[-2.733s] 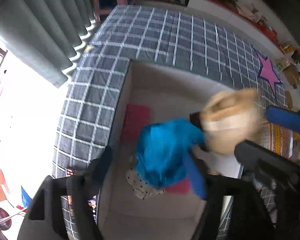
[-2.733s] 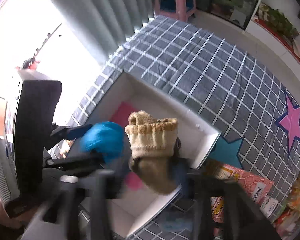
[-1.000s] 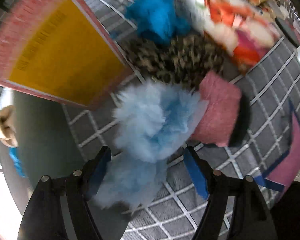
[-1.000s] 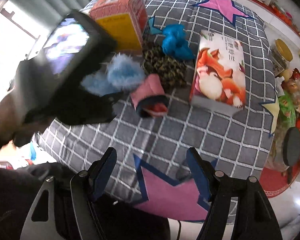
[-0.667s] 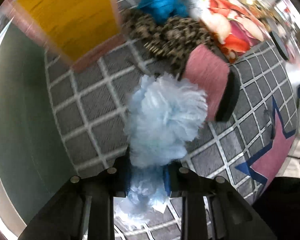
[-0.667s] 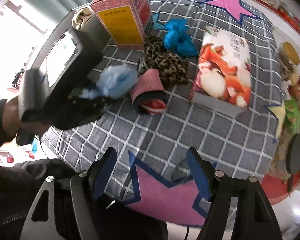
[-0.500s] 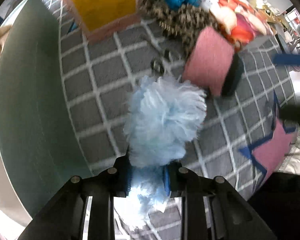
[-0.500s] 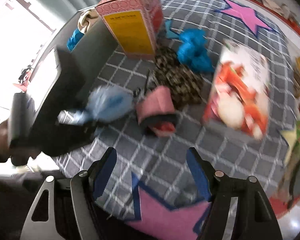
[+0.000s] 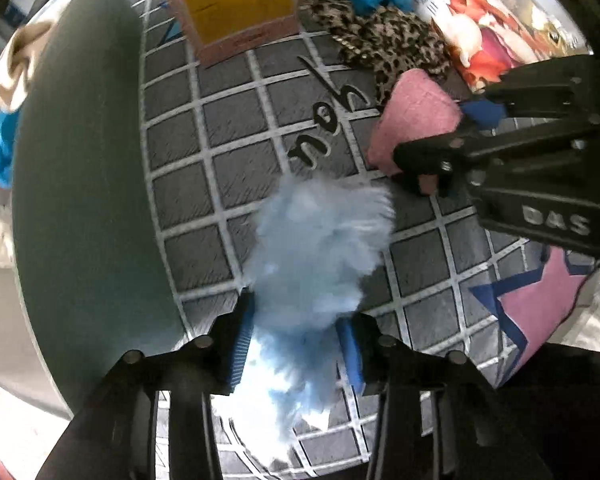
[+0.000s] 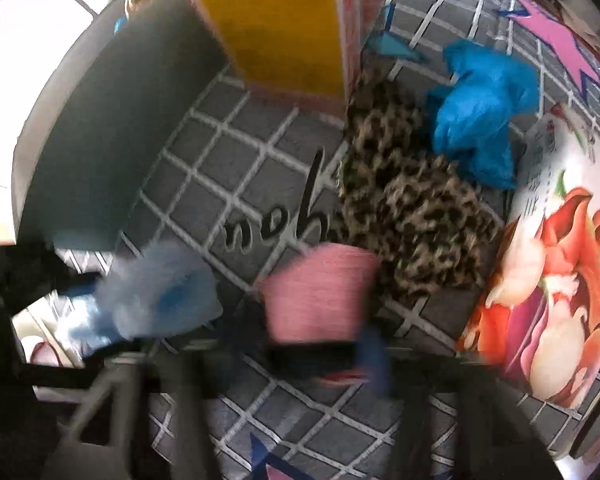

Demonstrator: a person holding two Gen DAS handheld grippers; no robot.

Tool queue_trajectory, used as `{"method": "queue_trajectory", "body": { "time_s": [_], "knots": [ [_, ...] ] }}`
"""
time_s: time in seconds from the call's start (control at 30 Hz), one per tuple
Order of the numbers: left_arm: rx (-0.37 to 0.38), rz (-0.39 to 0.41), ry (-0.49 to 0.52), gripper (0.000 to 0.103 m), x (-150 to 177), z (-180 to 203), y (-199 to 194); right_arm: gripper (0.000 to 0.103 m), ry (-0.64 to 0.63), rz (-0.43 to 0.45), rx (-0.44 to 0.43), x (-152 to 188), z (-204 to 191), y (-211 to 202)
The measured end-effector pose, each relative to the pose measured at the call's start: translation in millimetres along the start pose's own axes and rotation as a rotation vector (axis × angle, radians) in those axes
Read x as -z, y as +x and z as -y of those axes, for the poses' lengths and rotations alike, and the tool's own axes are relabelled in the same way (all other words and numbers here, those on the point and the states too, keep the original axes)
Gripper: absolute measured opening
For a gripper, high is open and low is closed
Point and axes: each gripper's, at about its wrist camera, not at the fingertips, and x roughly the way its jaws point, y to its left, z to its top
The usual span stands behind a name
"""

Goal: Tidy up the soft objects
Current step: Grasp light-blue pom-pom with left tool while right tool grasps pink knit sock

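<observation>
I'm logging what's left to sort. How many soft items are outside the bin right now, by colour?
Light blue fluffy item, held in the left gripper: 1
Pink item, at the right gripper: 1
Leopard-print item: 1
Bright blue item: 1
Total: 4

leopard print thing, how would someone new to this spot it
On the grey checked cloth, look just in front of the tall pink box with the yellow face. The leopard print thing lies between a bright blue item and a pink sock; it alone is spotted.
</observation>
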Motion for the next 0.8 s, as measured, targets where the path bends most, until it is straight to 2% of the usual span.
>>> {"method": "queue_trajectory", "body": {
  "time_s": [0.03, 0.13, 0.23, 0.33, 0.5, 0.6, 0.77, 0.8],
  "knots": [
    [0.004, -0.007, 0.019, 0.024, -1, 3, 2, 0.022, 0.001, 0.002, -0.005, 3, 1, -2],
    [-0.001, -0.010, 0.079, 0.024, 1, 18, 5, 0.021, -0.015, 0.000, 0.007, 22, 3, -11],
    [-0.012, -0.024, 0.113, 0.023, 18, 31, 10, 0.021, -0.010, -0.021, 0.030, 53, 5, -15],
    [-0.010, -0.031, 0.123, 0.023, 40, 34, 10, 0.022, 0.028, -0.035, 0.034, 90, 7, -21],
    [-0.009, -0.053, 0.212, 0.023, 69, 56, 12, 0.022, 0.092, -0.065, 0.071, 156, 8, -26],
    [-0.026, -0.070, 0.275, 0.023, 93, 80, 18, 0.022, 0.185, -0.091, 0.071, 184, 18, -22],
    [-0.023, -0.111, 0.269, 0.024, 84, 89, 23, 0.022, 0.266, -0.074, 0.085, 198, 39, -24],
    [-0.024, -0.113, 0.270, 0.024, 72, 82, 24, 0.022, 0.268, -0.072, 0.087, 197, 44, -24]
  ]
}}
